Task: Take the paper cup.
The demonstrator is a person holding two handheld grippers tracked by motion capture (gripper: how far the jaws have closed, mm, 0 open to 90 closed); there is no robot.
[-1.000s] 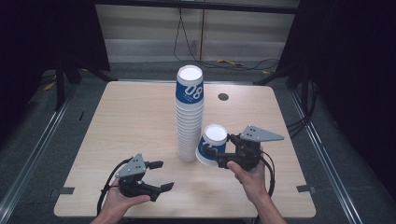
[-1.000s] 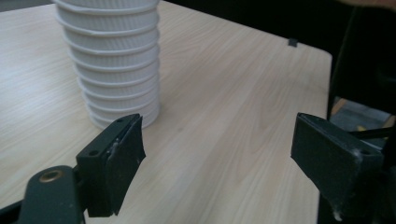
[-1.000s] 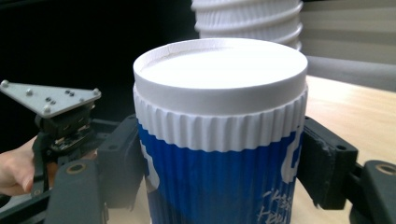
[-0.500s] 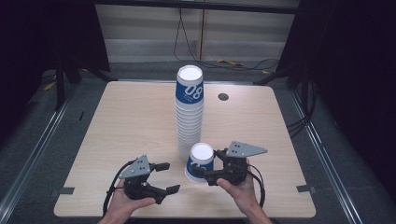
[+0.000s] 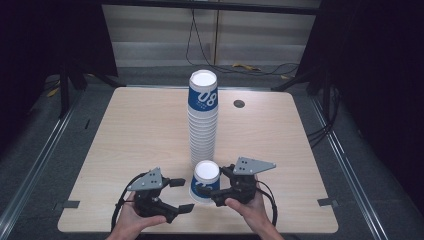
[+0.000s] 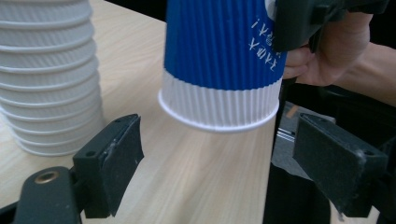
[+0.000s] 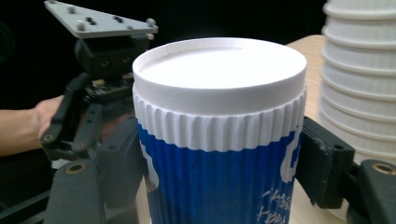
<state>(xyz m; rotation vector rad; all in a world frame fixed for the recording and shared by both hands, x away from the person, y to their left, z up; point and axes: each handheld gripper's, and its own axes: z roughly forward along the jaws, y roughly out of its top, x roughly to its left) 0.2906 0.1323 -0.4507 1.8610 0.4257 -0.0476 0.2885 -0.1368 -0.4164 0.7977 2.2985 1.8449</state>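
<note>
Since a second ago the right tool (image 5: 216,187) has carried the blue-and-white ribbed paper cup (image 5: 205,181) away from the tall stack toward the person's edge of the table and lowered it; its jaws narrowed slightly on the cup at the start of that second and have been steady since. The left tool (image 5: 181,195) has barely shifted.

The pale wooden table (image 5: 140,130) carries the work. On it, just beyond the right tool, stands the tall stack of nested white ribbed paper cups (image 5: 203,125) with a blue-printed cup on top. The single cup is upside down, its white base up, clamped by its blue wall between the right tool's two black pads, as the right gripper view shows (image 7: 219,154). In the left gripper view its white rim (image 6: 219,109) hangs a little above the table, not yet set down, just ahead of the left tool's jaws, which stand wide and empty on either side.

Judging from this, one cup is separated from the stack and about to be placed or handed across; the left tool is lined up to take it.
</note>
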